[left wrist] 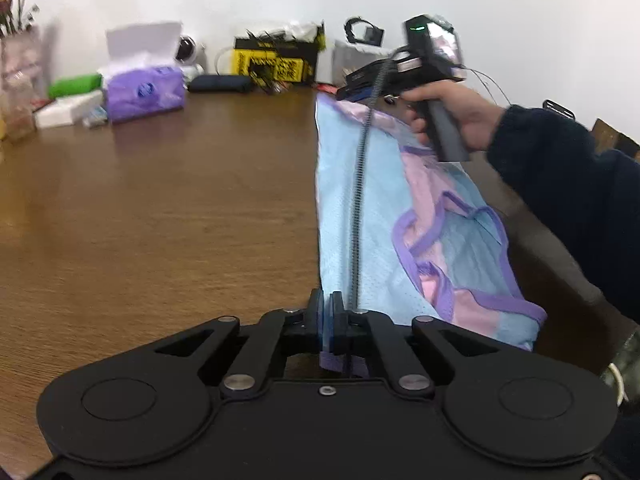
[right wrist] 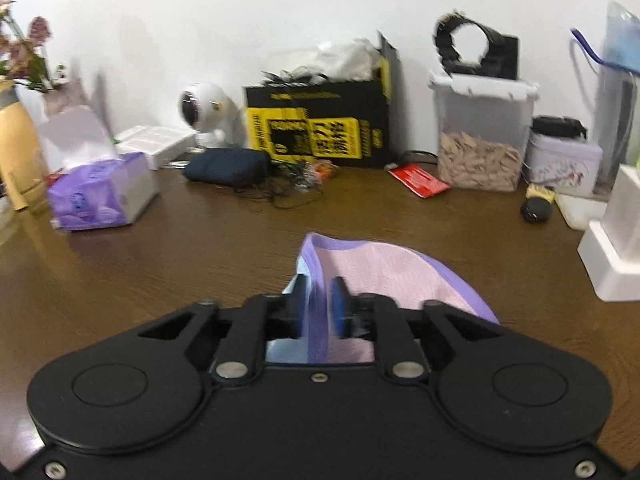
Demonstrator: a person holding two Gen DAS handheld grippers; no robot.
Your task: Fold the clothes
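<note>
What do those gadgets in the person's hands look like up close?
Each is matte black: two round discs, hinged link bars with silver pins, and blue-padded jaws. The right gripper has a grey pistol handle, a green light, thin wires and a coiled cable. The right hand shows a dark navy sleeve.

soft, even indoor light on a white wall — faint shadows there, no harsh glare. both views show motion blur and fisheye bending — dark vignetting at the corners.
</note>
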